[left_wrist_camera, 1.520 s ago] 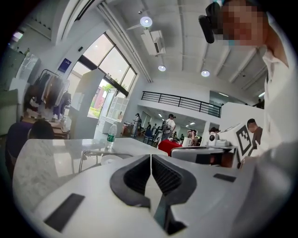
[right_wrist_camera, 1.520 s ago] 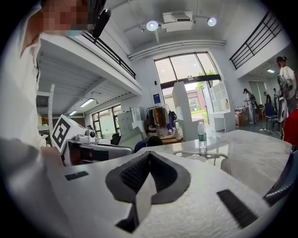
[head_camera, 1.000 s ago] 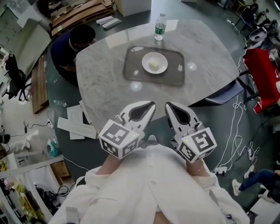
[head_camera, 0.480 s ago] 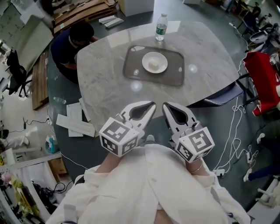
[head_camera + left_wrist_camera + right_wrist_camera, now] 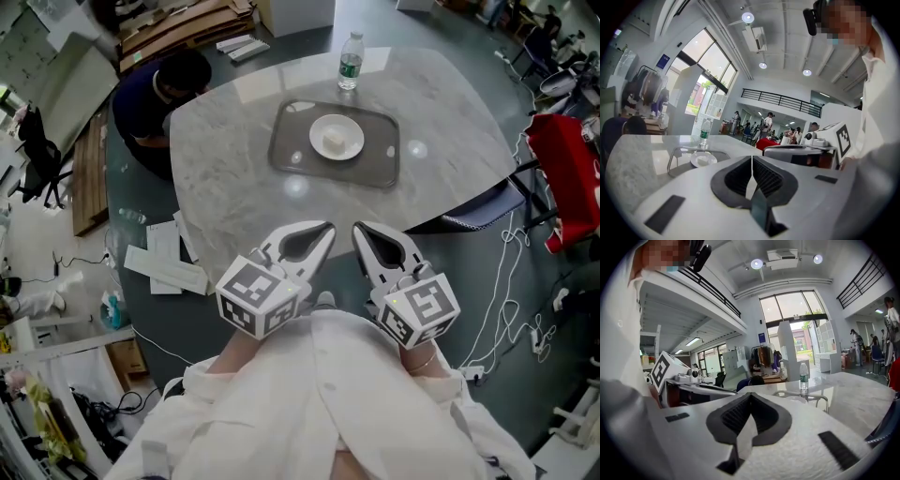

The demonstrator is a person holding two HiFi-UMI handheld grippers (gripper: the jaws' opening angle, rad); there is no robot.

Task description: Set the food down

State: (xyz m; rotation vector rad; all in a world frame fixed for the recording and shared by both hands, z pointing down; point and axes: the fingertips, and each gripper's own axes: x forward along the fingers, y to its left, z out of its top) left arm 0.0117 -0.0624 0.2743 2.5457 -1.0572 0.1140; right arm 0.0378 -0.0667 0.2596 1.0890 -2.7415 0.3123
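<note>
**Both grippers closed and empty, food on its plate**

Held close to the person's white shirt, the left gripper (image 5: 326, 228) and right gripper (image 5: 359, 229) point side by side, nearly level, at the marble tabletop's (image 5: 225, 178) near edge. Both have their jaws pressed together on nothing. Toward the far edge, a rounded grey tray (image 5: 292, 157) carries a round white plate (image 5: 351, 131). On it sits the pale food (image 5: 332, 141), too small to show its axis.

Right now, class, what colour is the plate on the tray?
The plate is white; it shows best in the head view.

Marble table (image 5: 225, 159) bears a grey tray (image 5: 377, 161) and 1 water bottle (image 5: 350, 61).
</note>
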